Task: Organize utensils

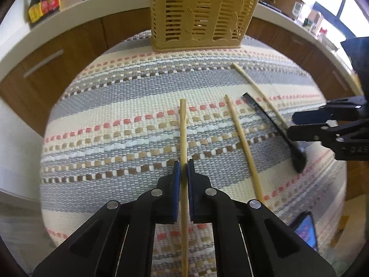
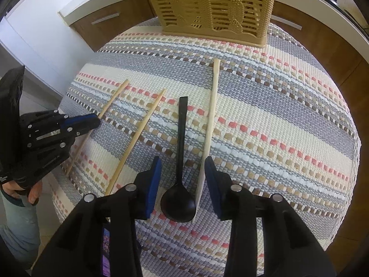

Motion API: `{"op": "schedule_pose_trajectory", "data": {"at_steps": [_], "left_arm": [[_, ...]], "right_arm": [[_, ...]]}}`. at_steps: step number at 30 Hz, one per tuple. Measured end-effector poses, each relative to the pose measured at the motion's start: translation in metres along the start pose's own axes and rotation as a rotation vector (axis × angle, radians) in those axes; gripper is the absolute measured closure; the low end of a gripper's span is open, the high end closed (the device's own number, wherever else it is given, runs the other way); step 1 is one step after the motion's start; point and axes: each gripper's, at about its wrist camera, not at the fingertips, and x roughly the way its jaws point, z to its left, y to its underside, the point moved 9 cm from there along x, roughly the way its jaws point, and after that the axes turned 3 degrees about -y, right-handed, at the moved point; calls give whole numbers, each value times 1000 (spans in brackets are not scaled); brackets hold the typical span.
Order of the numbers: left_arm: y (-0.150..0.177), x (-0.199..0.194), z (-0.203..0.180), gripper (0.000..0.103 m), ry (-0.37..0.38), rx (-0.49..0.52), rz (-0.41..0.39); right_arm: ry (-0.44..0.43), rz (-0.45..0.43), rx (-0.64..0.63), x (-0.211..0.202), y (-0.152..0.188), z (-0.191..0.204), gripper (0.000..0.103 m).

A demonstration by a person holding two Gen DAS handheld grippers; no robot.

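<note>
now the left gripper (image 1: 183, 169) clamps a chopstick (image 1: 183, 124); black spoon (image 2: 178, 173) lies between the right gripper (image 2: 183, 175) fingers.

A holder (image 1: 203, 13) stands upright at the far edge of the woven mat (image 1: 115, 106). Nearer, four utensils lie on the mat, side by side lengthwise: leftmost a chopstick (image 1: 183, 138) (between the left gripper's (image 1: 183, 168) fingers), then a second chopstick (image 1: 242, 143), then the spoon (image 2: 181, 152), then a third stick (image 2: 211, 115), perhaps touching the spoon's bowl.
</note>
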Motion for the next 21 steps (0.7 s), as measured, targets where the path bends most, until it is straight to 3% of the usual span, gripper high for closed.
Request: {"op": "schedule_pose_trajectory", "data": {"at_steps": [4, 11, 15, 20, 21], "left_arm": [[0, -4, 2, 99, 49, -27, 3], [-3, -5, 6, 99, 38, -45, -1], [-3, -4, 6, 99, 43, -45, -3], [-5, -4, 5, 99, 50, -42, -10], [-6, -4, 5, 99, 51, -44, -13]], "right_arm": [[-36, -5, 32, -5, -4, -4, 75], [-75, 4, 46, -5, -13, 2, 80], [-83, 51, 38, 10, -20, 10, 82], [7, 105, -8, 26, -20, 12, 83], [25, 114, -29, 28, -20, 15, 95]]}}
